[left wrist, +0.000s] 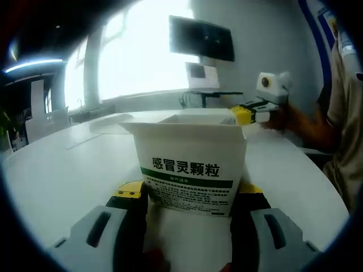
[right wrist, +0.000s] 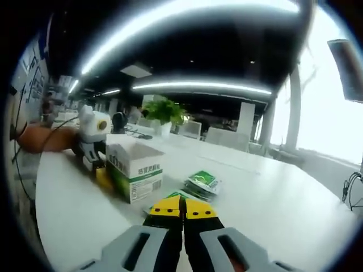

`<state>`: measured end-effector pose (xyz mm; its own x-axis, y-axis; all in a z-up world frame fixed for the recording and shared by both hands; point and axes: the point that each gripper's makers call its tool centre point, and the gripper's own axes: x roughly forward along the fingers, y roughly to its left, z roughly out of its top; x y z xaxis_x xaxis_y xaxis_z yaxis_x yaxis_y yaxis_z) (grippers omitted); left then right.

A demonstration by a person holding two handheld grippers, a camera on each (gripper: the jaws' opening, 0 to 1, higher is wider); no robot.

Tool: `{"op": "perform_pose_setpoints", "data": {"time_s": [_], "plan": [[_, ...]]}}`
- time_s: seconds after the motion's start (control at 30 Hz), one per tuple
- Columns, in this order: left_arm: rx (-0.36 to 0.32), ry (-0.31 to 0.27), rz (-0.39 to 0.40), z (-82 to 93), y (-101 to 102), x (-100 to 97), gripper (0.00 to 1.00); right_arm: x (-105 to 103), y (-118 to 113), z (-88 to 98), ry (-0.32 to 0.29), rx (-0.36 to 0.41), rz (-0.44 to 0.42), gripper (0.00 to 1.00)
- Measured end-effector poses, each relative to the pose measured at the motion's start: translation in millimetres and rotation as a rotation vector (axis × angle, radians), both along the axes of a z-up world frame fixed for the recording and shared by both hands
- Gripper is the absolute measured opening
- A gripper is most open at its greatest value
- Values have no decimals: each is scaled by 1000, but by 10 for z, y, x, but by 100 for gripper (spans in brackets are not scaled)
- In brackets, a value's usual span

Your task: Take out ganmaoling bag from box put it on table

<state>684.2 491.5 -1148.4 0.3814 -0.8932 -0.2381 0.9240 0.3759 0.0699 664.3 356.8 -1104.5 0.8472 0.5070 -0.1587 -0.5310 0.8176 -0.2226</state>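
i'm working on a broad white table (right wrist: 272, 198) in an open office, with bright windows (left wrist: 142, 51) on one side, a dark monitor (left wrist: 201, 37) by the wall, long ceiling lights (right wrist: 198, 86) and a green plant (right wrist: 165, 110) further back. the tabletop runs wide and bare around the things, and its curved edge lies well beyond them, so there's plenty of room on every side.

my left gripper (left wrist: 190, 198) is clamped on the white ganmaoling box (left wrist: 190, 164), a jaw pressed against each side wall. the box stands upright with its top flaps open and its printed green-striped face toward the left camera.

my right gripper (right wrist: 182, 209) has its yellow-tipped jaws closed together, nothing between them that i can see. just past the tips, a green ganmaoling bag (right wrist: 202, 184) lies flat on the table beside the box; which way its long axis runs i can't tell.
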Motion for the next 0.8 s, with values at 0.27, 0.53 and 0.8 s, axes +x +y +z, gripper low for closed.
{"op": "perform_pose_setpoints", "data": {"time_s": [0.27,0.53,0.8], "plan": [[0,0,1,-1,0,-3,49,-33,80,241,-3,6,42,0],[0,0,0,-1,-2,-7,49,-16,252,381,7,-4,85,0],[0,1,-1,-1,-2,-8,49,33,471,479,7,-46,147,0]]}}
